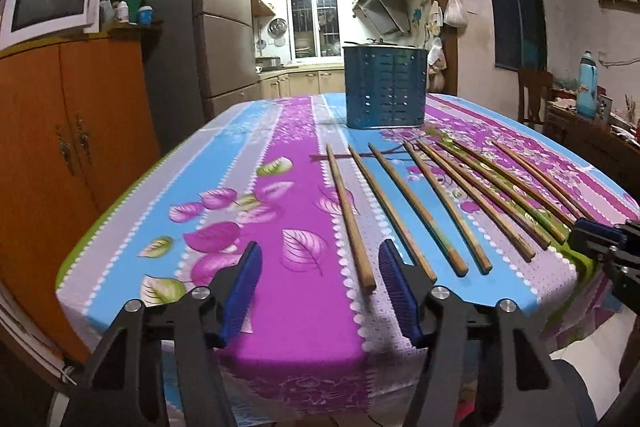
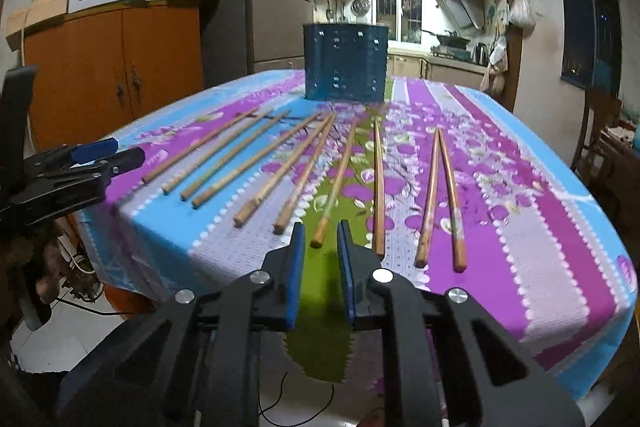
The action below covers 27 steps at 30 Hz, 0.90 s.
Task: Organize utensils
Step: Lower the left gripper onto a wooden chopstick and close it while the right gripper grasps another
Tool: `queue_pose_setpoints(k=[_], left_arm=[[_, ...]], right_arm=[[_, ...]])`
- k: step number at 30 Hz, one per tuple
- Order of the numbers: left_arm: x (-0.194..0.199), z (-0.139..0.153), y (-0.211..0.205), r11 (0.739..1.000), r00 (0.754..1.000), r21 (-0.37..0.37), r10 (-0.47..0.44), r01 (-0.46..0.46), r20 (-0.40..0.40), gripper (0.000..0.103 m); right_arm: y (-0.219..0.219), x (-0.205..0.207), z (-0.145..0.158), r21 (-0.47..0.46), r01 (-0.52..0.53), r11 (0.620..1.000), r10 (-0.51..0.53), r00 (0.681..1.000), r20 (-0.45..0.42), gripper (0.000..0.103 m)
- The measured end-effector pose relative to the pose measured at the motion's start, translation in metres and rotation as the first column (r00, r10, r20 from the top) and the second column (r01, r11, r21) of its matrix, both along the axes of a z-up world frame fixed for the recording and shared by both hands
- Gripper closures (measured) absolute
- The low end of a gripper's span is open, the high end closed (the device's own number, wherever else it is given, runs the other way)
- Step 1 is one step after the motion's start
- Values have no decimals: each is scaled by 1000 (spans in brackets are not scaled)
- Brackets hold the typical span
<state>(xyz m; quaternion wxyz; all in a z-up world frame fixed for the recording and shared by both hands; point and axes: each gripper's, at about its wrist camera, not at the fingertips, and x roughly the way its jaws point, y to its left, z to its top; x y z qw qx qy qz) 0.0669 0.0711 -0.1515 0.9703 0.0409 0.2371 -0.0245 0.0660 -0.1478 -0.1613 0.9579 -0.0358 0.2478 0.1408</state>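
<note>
Lying in a fanned row across the near part of the counter (image 2: 520,227), the wooden chopsticks (image 2: 288,171) all run lengthwise from the near edge toward the blue perforated utensil holder (image 2: 346,63), which stands upright at the far middle of the cloth. The right gripper (image 2: 318,251) sits at the near edge with its jaws narrowed to a slim gap, and the butt of one chopstick (image 2: 334,187) lies just ahead of that gap, its long axis almost in line with the fingers; nothing is yet pinched. The left gripper (image 1: 320,267) hangs half spread at the same edge, with the leftmost chopstick (image 1: 352,223) ending just inside its right pad (image 1: 396,291), likewise ungripped. Judged from this, each gripper has a stick directly ahead, the right being better centred.
</note>
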Motion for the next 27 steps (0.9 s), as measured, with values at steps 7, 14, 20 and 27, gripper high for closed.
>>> queue_pose_setpoints(k=[7, 14, 20, 27], left_arm=[[7, -12, -8, 1000, 1000, -6, -26, 26, 0, 45], [6, -20, -16, 997, 997, -9, -70, 71, 27, 75], [3, -23, -22, 998, 996, 8, -68, 68, 63, 81], [-1, -27, -24, 998, 993, 21, -63, 61, 97, 84]], right_arm=[[-1, 2, -4, 1, 18, 1000, -18, 1000, 21, 88], [-2, 2, -7, -22, 31, 999, -30, 998, 53, 88], [0, 2, -8, -42, 36, 998, -33, 997, 72, 88], [5, 5, -9, -54, 33, 998, -28, 995, 92, 88]])
